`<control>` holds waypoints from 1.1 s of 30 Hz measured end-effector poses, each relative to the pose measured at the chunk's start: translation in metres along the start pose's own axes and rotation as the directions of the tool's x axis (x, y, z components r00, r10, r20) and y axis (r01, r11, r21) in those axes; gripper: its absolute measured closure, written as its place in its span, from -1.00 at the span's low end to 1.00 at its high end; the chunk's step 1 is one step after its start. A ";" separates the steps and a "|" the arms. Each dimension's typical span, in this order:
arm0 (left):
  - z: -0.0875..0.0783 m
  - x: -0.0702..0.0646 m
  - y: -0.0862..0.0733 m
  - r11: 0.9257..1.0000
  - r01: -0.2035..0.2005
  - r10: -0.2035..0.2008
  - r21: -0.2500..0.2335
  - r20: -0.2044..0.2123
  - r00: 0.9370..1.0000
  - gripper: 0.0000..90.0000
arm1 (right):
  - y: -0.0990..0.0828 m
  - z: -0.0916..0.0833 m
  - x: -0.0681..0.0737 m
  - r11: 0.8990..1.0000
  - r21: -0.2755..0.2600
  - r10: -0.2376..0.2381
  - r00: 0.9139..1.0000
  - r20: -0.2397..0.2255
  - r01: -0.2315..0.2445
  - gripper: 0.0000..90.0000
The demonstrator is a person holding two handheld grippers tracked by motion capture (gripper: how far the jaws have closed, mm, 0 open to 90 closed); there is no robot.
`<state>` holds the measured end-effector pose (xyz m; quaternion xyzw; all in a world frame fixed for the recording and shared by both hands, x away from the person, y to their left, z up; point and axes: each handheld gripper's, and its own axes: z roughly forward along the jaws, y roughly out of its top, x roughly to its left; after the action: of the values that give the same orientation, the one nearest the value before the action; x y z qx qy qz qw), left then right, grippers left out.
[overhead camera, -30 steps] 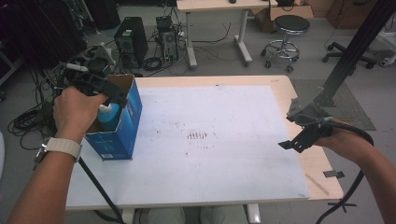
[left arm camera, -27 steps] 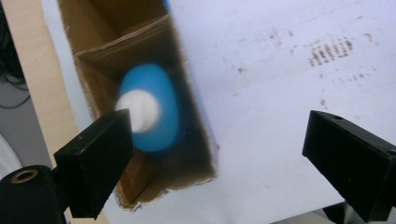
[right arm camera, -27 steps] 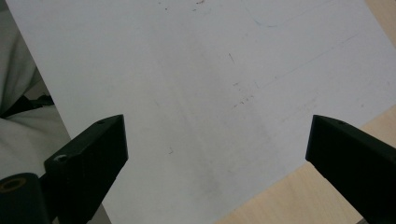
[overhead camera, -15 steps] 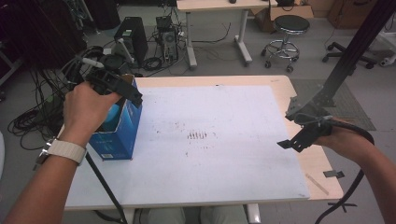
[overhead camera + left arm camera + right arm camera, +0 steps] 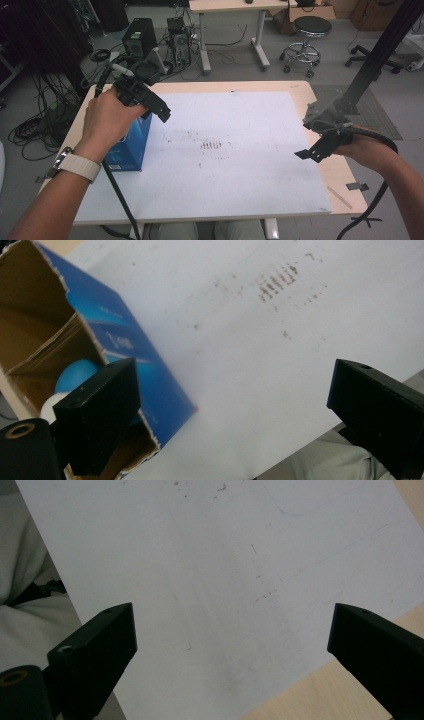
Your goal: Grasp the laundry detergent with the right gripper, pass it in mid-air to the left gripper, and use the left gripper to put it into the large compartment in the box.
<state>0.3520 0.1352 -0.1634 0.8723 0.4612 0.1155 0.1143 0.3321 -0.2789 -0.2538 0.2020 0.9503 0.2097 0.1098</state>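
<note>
A blue cardboard box (image 5: pixel 131 145) stands open-topped at the left of the white sheet (image 5: pixel 235 175). In the left gripper view a blue ball (image 5: pixel 75 375) and something white (image 5: pixel 49 407) lie inside the box (image 5: pixel 125 340). My left gripper (image 5: pixel 161 112) hangs above the box's right edge and points out over the sheet. Its jaws have just been opening and stand wide with nothing between them (image 5: pixel 240 405). At the sheet's right edge my right gripper (image 5: pixel 307 153) hovers open and empty, and its own view looks down on bare sheet (image 5: pixel 232 645).
The wooden table (image 5: pixel 345 172) shows beyond the sheet at the right, with a small black clip (image 5: pixel 358 186) on it. Faint dark marks (image 5: pixel 211 145) sit mid-sheet. A black post (image 5: pixel 370 65) rises at the right. On the floor behind are computers (image 5: pixel 137 40), cables and a stool (image 5: pixel 306 30).
My left gripper has moved right and slightly up, from over the box's opening to beyond its right edge. The right gripper has stayed in place.
</note>
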 end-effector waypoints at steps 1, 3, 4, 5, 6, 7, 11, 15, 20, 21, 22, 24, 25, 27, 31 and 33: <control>0.000 -0.003 0.001 1.000 -0.013 0.013 0.000 0.004 1.000 -0.83 | 0.001 0.000 0.000 1.000 0.000 0.001 1.000 -0.001 -0.001 -0.88; 0.001 -0.008 0.004 1.000 -0.031 0.031 0.001 0.012 0.999 -0.83 | 0.002 0.000 0.001 1.000 0.001 -0.001 1.000 -0.004 0.001 -0.88; 0.002 -0.012 0.006 0.999 -0.042 0.042 0.001 0.018 0.999 -0.83 | 0.002 0.001 0.001 1.000 0.001 -0.002 1.000 -0.005 0.002 -0.88; 0.004 -0.014 0.007 0.999 -0.051 0.050 0.003 0.022 0.998 -0.83 | 0.003 0.001 0.001 1.000 0.000 0.000 1.000 -0.006 0.000 -0.88; 0.005 -0.017 0.008 0.998 -0.060 0.059 0.005 0.026 0.998 -0.83 | 0.003 0.001 0.001 1.000 0.000 -0.003 1.000 -0.008 0.003 -0.88; 0.006 -0.020 0.009 0.998 -0.069 0.068 0.007 0.030 0.997 -0.83 | 0.004 0.001 0.001 1.000 0.003 -0.003 1.000 -0.007 0.003 -0.88; 0.009 -0.030 0.013 0.995 -0.104 0.104 0.003 0.044 0.994 -0.83 | 0.006 0.001 0.000 1.000 0.006 -0.006 1.000 -0.010 0.006 -0.88; 0.011 -0.037 0.016 0.990 -0.142 0.142 0.002 0.050 0.989 -0.83 | 0.008 0.001 0.001 1.000 0.009 -0.008 1.000 -0.011 0.008 -0.88; 0.015 -0.049 0.020 0.980 -0.197 0.196 0.010 0.060 0.979 -0.83 | 0.010 0.001 0.001 1.000 0.008 -0.007 1.000 -0.011 0.007 -0.88; 0.016 -0.051 0.021 0.978 -0.207 0.206 0.010 0.063 0.977 -0.83 | 0.011 0.002 0.001 1.000 0.008 -0.009 1.000 -0.013 0.009 -0.88; 0.017 -0.054 0.022 0.977 -0.214 0.213 0.009 0.067 0.975 -0.83 | 0.011 0.002 0.001 1.000 0.011 -0.010 1.000 -0.014 0.010 -0.88; 0.020 -0.060 0.024 0.971 -0.238 0.236 0.012 0.072 0.969 -0.83 | 0.012 0.002 0.002 1.000 0.013 -0.009 1.000 -0.014 0.009 -0.88; 0.021 -0.063 0.025 0.968 -0.250 0.249 0.010 0.072 0.966 -0.83 | 0.013 0.002 0.001 1.000 0.016 -0.012 1.000 -0.015 0.013 -0.88; 0.023 -0.069 0.027 0.962 -0.272 0.271 0.012 0.078 0.960 -0.83 | 0.014 0.002 0.002 1.000 0.016 -0.010 1.000 -0.016 0.010 -0.88; 0.026 -0.077 0.030 0.948 -0.320 0.318 0.012 0.080 0.945 -0.83 | 0.015 0.002 0.001 1.000 0.018 -0.011 1.000 -0.018 0.011 -0.88; 0.027 -0.080 0.031 0.941 -0.339 0.337 0.011 0.081 0.938 -0.83 | 0.016 0.002 0.001 0.999 0.029 -0.016 1.000 -0.020 0.016 -0.88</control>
<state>0.3408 0.0495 -0.1872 0.9437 0.3011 0.0935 0.1000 0.3372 -0.2646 -0.2483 0.1940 0.9559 0.1967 0.0993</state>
